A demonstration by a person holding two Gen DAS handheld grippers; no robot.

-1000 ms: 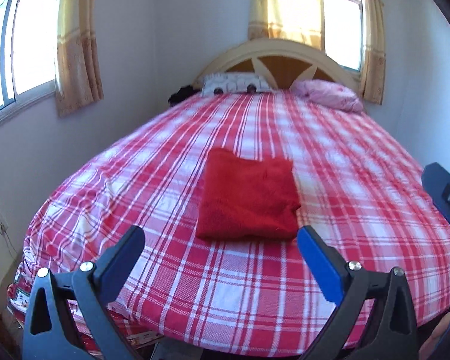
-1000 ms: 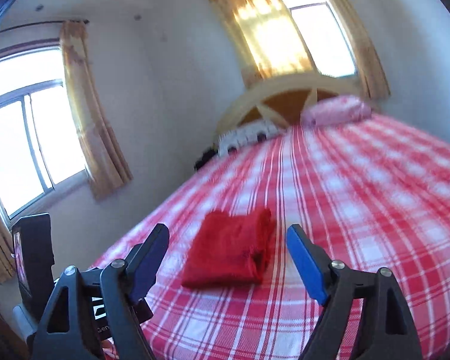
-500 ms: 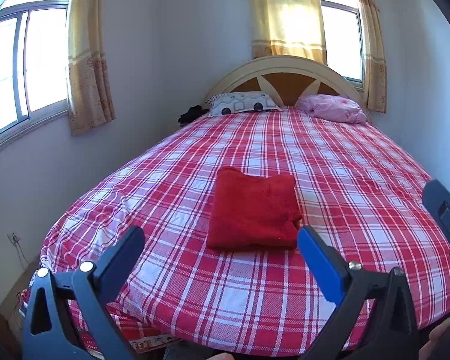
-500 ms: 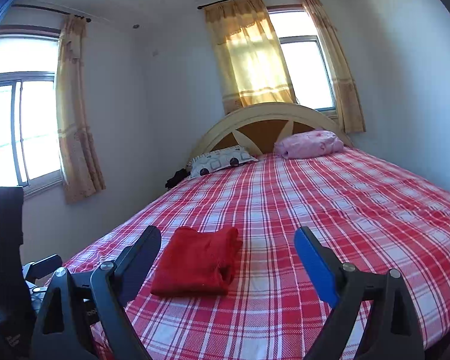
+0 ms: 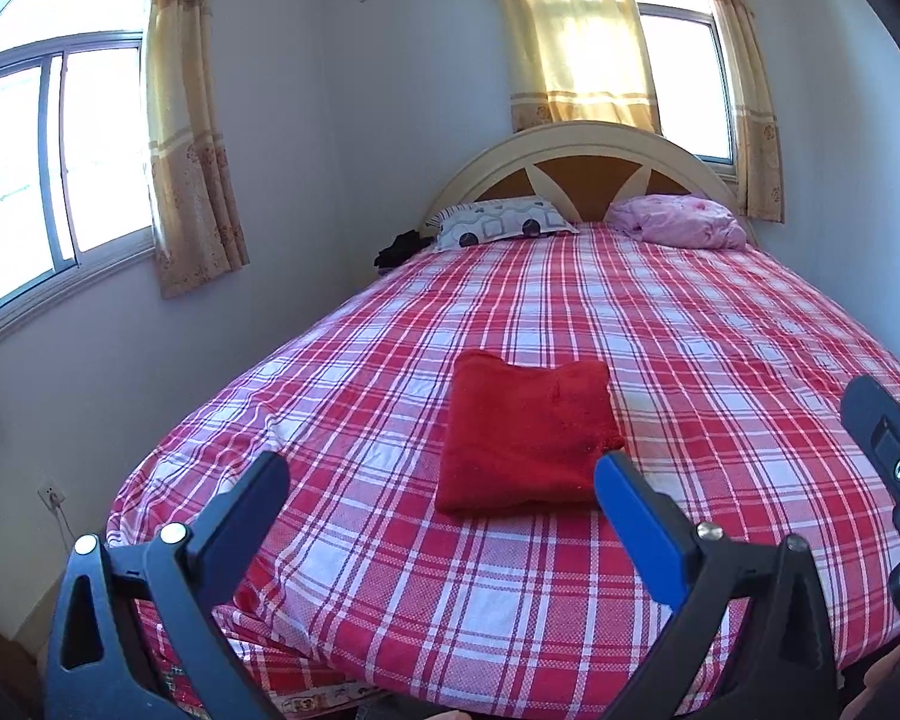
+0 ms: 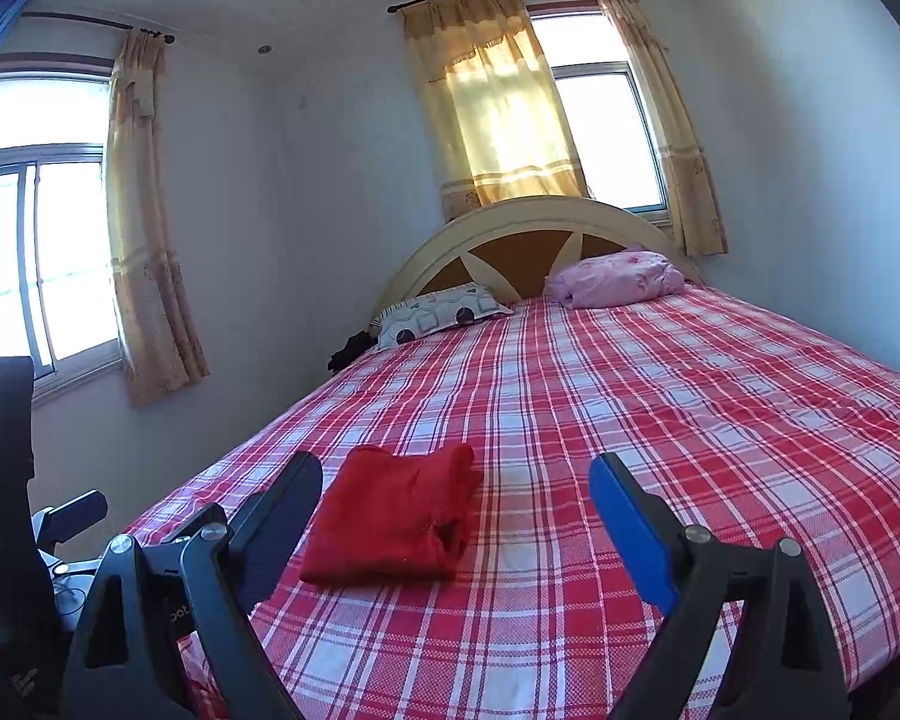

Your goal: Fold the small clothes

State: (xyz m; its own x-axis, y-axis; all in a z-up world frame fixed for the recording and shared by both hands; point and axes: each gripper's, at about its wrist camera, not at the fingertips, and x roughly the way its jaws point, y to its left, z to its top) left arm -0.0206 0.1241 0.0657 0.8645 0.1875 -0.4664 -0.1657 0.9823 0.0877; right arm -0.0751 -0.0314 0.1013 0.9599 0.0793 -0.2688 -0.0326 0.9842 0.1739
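On bed (image 5: 720,324), folded red garment (image 5: 525,441) lengthwise

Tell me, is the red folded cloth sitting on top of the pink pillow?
No, the red folded cloth lies on the checked red and white bedsheet near the foot of the bed, far from the pink pillow by the headboard.

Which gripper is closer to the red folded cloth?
Left, though only slightly. The left gripper faces the red folded cloth straight on; the right gripper sits off to its right.

Red garment (image 5: 525,429) on red-white plaid bedsheet (image 5: 720,324)
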